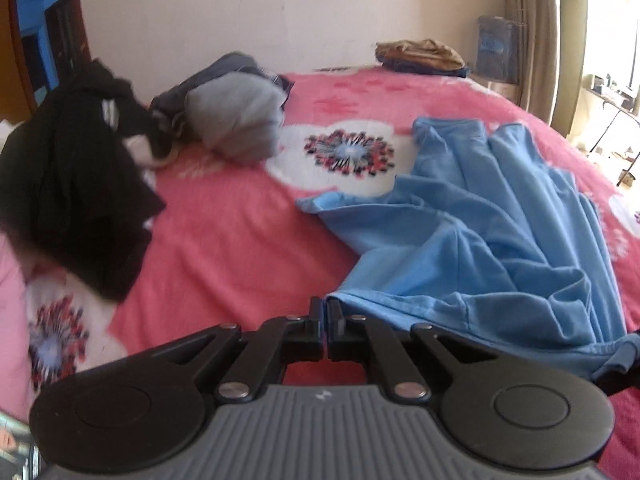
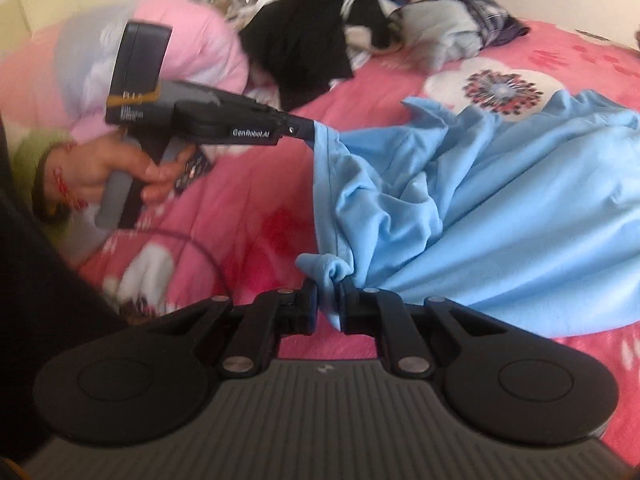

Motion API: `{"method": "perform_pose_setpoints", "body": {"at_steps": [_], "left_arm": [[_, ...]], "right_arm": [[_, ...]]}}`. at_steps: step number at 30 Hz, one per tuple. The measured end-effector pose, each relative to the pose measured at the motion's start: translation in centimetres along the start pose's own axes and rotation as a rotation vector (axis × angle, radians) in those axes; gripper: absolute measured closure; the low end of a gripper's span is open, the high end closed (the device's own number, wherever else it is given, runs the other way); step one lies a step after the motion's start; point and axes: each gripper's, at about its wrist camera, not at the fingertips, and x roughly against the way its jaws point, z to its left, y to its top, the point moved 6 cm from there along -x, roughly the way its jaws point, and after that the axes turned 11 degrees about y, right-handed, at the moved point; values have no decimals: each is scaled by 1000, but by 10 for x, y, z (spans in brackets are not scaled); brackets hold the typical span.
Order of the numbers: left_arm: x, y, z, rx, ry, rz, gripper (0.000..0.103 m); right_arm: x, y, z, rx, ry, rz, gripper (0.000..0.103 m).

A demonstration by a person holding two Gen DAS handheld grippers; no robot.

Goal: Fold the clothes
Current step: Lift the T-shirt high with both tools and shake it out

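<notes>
A light blue garment (image 1: 488, 240) lies rumpled on the pink flowered bedspread (image 1: 240, 232). My left gripper (image 1: 325, 312) is shut on the garment's near hem corner. In the right wrist view the same blue garment (image 2: 500, 208) is stretched between both tools: the left gripper (image 2: 314, 130), held by a hand (image 2: 116, 172), pinches one corner of the edge, and my right gripper (image 2: 329, 300) is shut on a bunched corner of the cloth. The hem hangs taut between the two grips, lifted a little off the bed.
A black garment (image 1: 76, 184) and a grey bundle (image 1: 236, 116) lie at the left back of the bed. Folded brown clothes (image 1: 420, 54) sit at the far edge by the wall. A pink pillow (image 2: 192, 52) lies near the hand. A window and curtain are at the right.
</notes>
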Motion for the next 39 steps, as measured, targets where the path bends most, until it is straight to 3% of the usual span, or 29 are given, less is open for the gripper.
{"method": "perform_pose_setpoints", "body": {"at_steps": [4,11,16,20,24,33,39], "left_arm": [[23,21,14,50,0,-83,101],[87,109,37,146,-60,-354,101],[150,184,50,252,-186,-570,101],[208,220,51,246,-241,-733,101],[253,237,49,220,-242,-818,101],[350,249,48,244,-340,-951,101],[362,259,39,251,-380,-948,101]], "right_arm": [[18,17,4,-30,62,-82,95],[91,83,6,-57,124,-339,95],[165,147,10,65,96,-558,96],[230,187,19,128,111,-751,96],[285,209,46,190,137,-883,97],[350,219,95,298,192,-1016,97],[379,219,103,323,211,-1099,97]]}}
